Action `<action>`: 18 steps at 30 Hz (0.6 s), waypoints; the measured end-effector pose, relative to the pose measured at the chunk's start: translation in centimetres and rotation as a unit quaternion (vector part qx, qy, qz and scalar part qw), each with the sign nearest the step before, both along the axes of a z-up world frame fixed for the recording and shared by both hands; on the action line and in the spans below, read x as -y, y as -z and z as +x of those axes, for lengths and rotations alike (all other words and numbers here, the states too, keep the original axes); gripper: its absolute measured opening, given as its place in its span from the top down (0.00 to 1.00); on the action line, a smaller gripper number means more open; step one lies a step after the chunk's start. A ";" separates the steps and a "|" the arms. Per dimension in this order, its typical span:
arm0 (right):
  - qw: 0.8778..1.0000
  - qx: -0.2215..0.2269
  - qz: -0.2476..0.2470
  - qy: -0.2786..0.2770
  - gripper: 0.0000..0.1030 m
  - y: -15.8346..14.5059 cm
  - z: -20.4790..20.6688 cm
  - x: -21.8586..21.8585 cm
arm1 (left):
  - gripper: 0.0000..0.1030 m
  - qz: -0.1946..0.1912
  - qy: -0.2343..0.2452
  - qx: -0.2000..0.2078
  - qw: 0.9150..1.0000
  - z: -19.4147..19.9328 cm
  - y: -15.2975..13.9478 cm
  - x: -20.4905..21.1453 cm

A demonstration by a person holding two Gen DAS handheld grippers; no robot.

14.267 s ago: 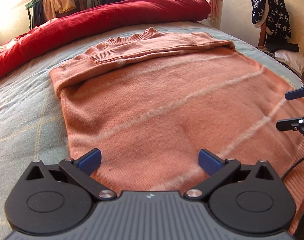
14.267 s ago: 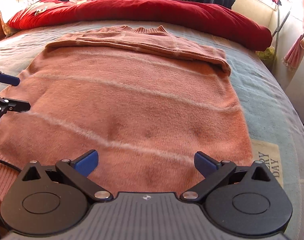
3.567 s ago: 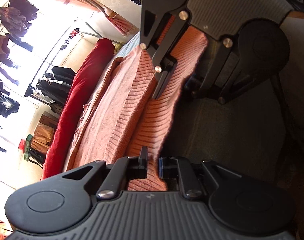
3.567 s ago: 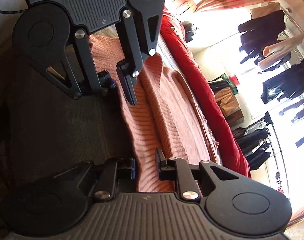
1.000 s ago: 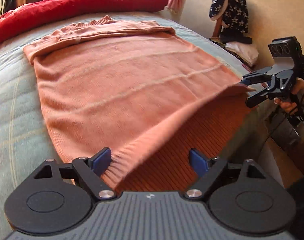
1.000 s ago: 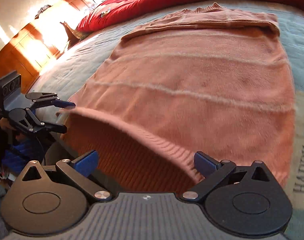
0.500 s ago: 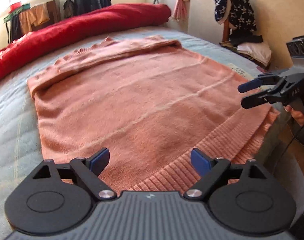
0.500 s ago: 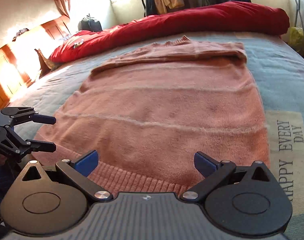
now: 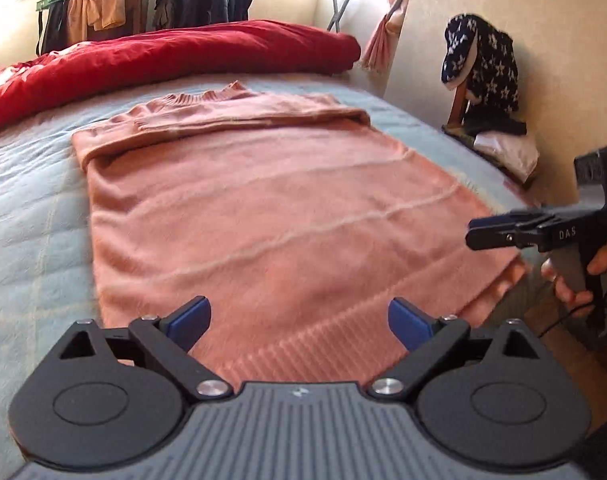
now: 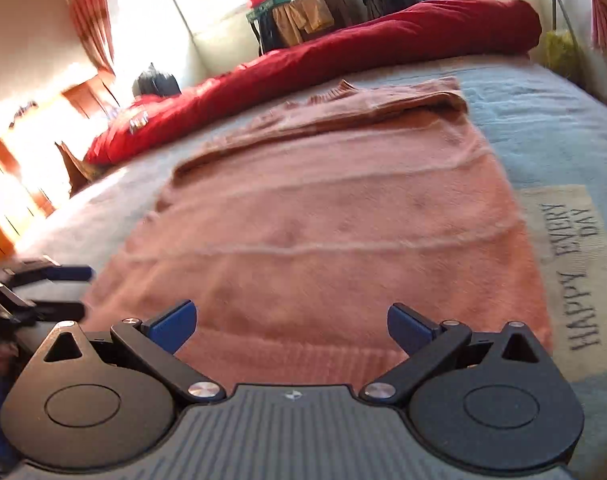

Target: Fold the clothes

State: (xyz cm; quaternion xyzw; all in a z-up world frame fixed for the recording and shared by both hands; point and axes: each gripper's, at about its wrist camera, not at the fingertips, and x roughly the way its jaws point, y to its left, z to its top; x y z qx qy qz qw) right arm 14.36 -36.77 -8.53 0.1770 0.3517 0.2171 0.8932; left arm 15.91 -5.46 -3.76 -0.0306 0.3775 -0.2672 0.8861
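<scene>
Nearest, the left hand-held gripper (image 9: 299,322) and the right hand-held gripper (image 10: 289,326) both hang with jaws wide and empty over the ribbed hem of the salmon-pink knitted sweater (image 9: 263,216), which lies flat on the pale blue quilted bed (image 9: 23,208). Farther off, its sleeves are folded across the chest below the collar, near the red rolled duvet (image 9: 163,56), so I judge the sleeve folds made and the body folds left. A second ago the hem was lifted and curled between the two; now it lies flat.
</scene>
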 end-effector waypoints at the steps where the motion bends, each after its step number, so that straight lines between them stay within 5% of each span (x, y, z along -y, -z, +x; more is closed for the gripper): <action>1: 0.999 -0.017 0.043 -0.006 0.00 0.5 1.3 0.0 | 0.05 -0.036 0.006 -0.023 0.999 1.7 0.2 0.3; 3: 0.990 -0.052 0.129 -0.017 0.00 1.5 3.8 -0.1 | 0.05 -0.105 0.005 -0.071 0.992 4.6 1.4 0.7; 6: 0.980 -0.080 0.183 -0.003 0.00 3.3 5.1 1.3 | 0.05 -0.138 -0.031 -0.129 0.981 6.2 3.9 -0.1; 11: 0.991 -0.061 0.113 0.038 0.00 2.6 2.4 7.3 | 0.07 -0.163 -0.089 -0.141 0.972 5.5 4.4 -4.9; 14: 0.987 -0.082 0.132 0.050 0.00 2.1 2.6 9.4 | 0.07 -0.187 -0.120 -0.149 0.963 5.3 4.0 -7.9; 18: 0.992 -0.051 0.117 0.020 0.00 -0.3 6.8 7.6 | 0.04 -0.162 -0.120 -0.100 0.974 10.2 1.1 -7.7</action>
